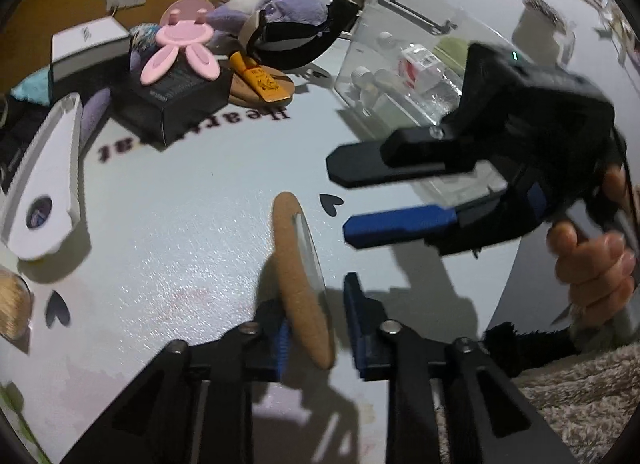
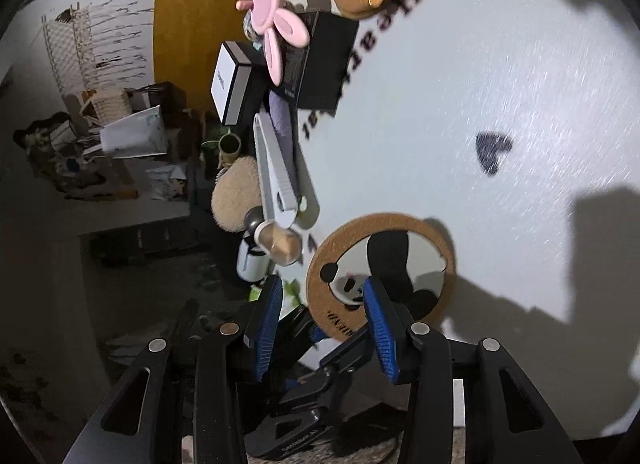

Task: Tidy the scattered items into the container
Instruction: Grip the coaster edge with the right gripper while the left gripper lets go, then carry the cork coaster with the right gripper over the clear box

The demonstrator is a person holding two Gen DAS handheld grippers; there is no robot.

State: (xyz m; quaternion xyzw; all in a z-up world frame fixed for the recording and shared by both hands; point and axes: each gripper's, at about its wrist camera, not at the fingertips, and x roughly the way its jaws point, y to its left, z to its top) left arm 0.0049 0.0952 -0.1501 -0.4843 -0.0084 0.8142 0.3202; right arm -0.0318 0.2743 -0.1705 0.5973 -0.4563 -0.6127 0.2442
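A: How far along?
B: Some small things already sit in the clear container (image 1: 400, 64). The left gripper (image 1: 316, 328) pinches the coaster (image 1: 300, 284) on edge, above the table (image 1: 200, 204).
A: The right gripper (image 1: 348, 200)?
B: Spread, empty. A clutter pile, including the pink bunny (image 1: 180, 48), remains.

Left claw (image 1: 316, 328): holds cork coaster (image 1: 302, 280) on edge above white desk (image 1: 192, 232). Right claw (image 1: 344, 196): open, empty, beside clear container (image 1: 400, 76). Behind: pink bunny stand (image 1: 180, 52) on black box (image 1: 176, 104), purple plush (image 1: 276, 10).
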